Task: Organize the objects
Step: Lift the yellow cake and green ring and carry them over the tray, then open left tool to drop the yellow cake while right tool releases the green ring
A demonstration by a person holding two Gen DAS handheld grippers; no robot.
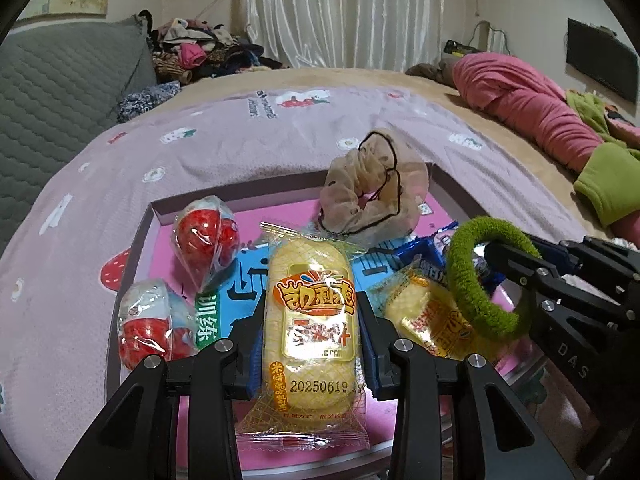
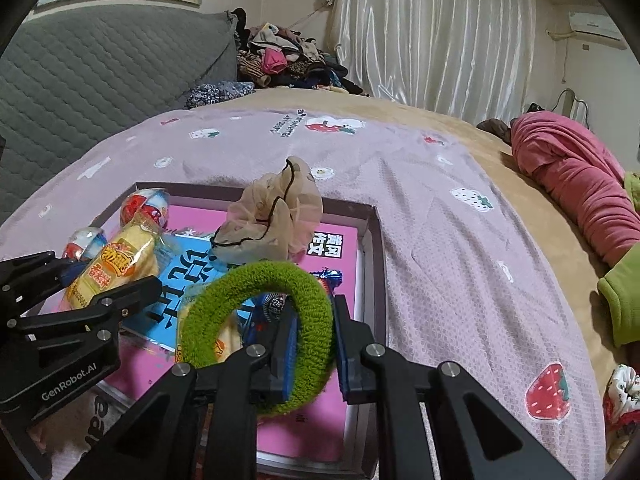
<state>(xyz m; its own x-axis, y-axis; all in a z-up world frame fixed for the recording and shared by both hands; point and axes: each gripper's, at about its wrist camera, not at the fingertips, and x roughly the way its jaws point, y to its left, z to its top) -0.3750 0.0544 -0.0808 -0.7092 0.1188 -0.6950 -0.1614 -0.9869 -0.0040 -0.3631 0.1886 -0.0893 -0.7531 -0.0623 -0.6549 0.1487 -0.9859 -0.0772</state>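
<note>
My left gripper (image 1: pixel 311 308) is shut on a yellow rice-cake packet (image 1: pixel 310 280), held upright over a shallow pink-lined box (image 1: pixel 160 210). A fuzzy green hair tie (image 2: pixel 256 276) is pinched at its right side by my right gripper (image 2: pixel 314 316), which hangs over the box's right half. Inside the box lie a beige scrunchie (image 2: pixel 276 220), two red-and-white wrapped sweets (image 1: pixel 208 236) (image 1: pixel 146 320), a second yellow packet (image 1: pixel 432 320) and a blue packet (image 1: pixel 424 252). In the left wrist view the right gripper (image 1: pixel 508 276) comes in from the right with the green tie (image 1: pixel 464 280).
The box rests on a lilac strawberry-print blanket (image 2: pixel 440 216) spread over a bed. A grey quilted headboard (image 2: pixel 100 80) stands at the left, with a clothes pile (image 2: pixel 288 60) behind. A pink garment (image 2: pixel 576 184) and a green sleeve (image 2: pixel 620 292) lie at the right.
</note>
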